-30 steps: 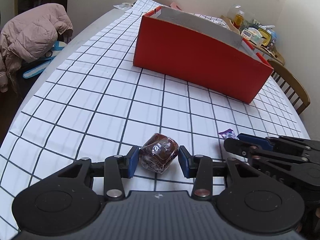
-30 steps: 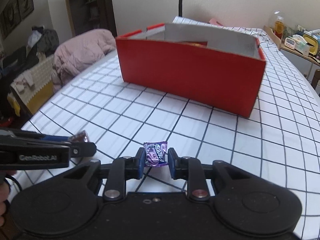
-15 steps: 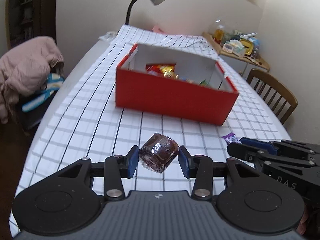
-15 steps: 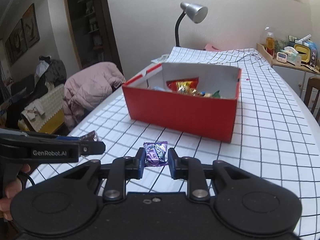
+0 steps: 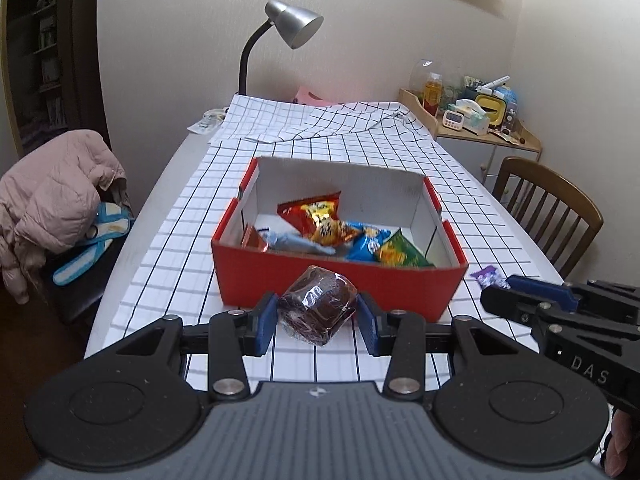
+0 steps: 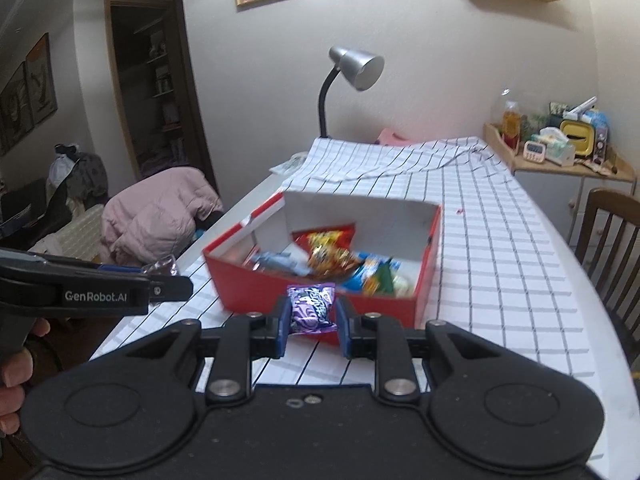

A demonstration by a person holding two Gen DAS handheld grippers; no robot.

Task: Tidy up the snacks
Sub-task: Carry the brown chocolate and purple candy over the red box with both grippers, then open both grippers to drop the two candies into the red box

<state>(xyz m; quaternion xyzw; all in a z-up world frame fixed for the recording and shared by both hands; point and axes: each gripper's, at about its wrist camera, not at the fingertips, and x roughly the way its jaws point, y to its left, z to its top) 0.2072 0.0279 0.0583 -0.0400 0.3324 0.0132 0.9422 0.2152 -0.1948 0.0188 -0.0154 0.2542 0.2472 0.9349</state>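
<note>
Right now my left gripper (image 5: 317, 317) is clamped on a wrapped brown cake (image 5: 318, 305), blue pads pressing its two sides, and my right gripper (image 6: 311, 322) is pinched tight on a small purple candy packet (image 6: 311, 308). Both snacks hang in the air, clear of the checked tablecloth (image 5: 168, 240) below.

The cake worries me most. Its clear film looks slick, and the pads hold it low on its rounded body, so most of it bulges up beyond the tips. I judge a jolt or a quick tilt could roll it out. Squeezing harder would probably crush it.

The candy packet is held only by its crinkly middle. It is light, so I doubt it drops, but it might cling to a pad on release.

Just ahead of both sets of fingers is the red box (image 5: 336, 280), its near wall closest to me, with chip bags (image 5: 320, 220) already piled inside. If I come in too low, my fingertips or the snacks could hit that near rim and shove the box across the cloth, or knock a snack loose short of it.

My two grippers sit near each other, the right just off to the side of the left. Moving both at once toward the same opening, I could knock one against the other.
</note>
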